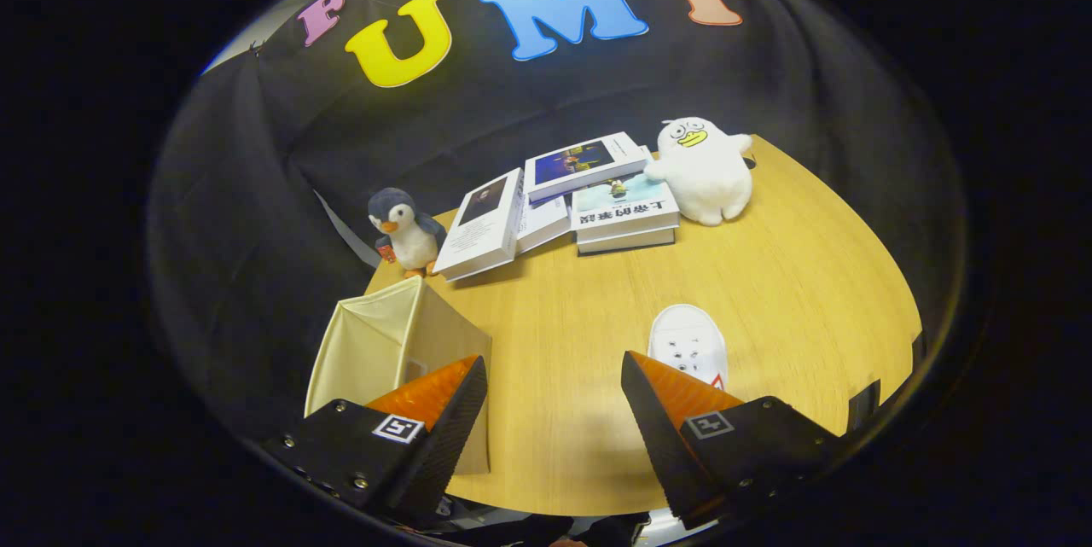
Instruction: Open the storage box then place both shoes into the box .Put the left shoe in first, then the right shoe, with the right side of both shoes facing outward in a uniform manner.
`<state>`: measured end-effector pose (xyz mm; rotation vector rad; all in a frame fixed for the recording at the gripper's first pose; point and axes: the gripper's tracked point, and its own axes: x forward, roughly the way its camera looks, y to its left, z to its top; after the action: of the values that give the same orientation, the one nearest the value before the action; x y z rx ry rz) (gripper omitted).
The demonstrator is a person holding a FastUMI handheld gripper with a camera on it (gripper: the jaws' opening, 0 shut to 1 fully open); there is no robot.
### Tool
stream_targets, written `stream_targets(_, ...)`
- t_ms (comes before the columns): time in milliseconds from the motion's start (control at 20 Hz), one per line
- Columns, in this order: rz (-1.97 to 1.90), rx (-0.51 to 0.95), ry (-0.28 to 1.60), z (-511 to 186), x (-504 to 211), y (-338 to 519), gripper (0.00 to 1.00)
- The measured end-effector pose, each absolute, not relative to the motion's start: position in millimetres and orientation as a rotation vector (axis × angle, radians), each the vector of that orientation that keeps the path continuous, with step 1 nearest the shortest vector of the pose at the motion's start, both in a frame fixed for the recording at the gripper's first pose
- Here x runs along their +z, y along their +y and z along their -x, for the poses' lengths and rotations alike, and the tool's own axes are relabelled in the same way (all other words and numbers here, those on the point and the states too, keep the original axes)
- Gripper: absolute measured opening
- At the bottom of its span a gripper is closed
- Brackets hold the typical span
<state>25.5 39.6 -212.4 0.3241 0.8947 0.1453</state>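
Behind open tool (pixel 554 398): shoe (pixel 688 346) half hidden.

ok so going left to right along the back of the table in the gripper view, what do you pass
penguin plush → leaning white book → stack of books → white duck plush. Nearer, the open tool has the cream storage box by its left finger and a white shoe beyond its right.
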Motion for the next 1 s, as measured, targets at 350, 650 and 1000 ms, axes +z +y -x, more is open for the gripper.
stream_targets(350,-0.276,0.05,0.966,-10.5,-257.0,-25.1,0.96)
stream_targets(650,-0.208,-0.019,1.083,0.2,-309.7,-61.8,0.96)
stream_targets(1000,-0.161,-0.054,1.188,5.3,-350.9,-76.9,0.96)
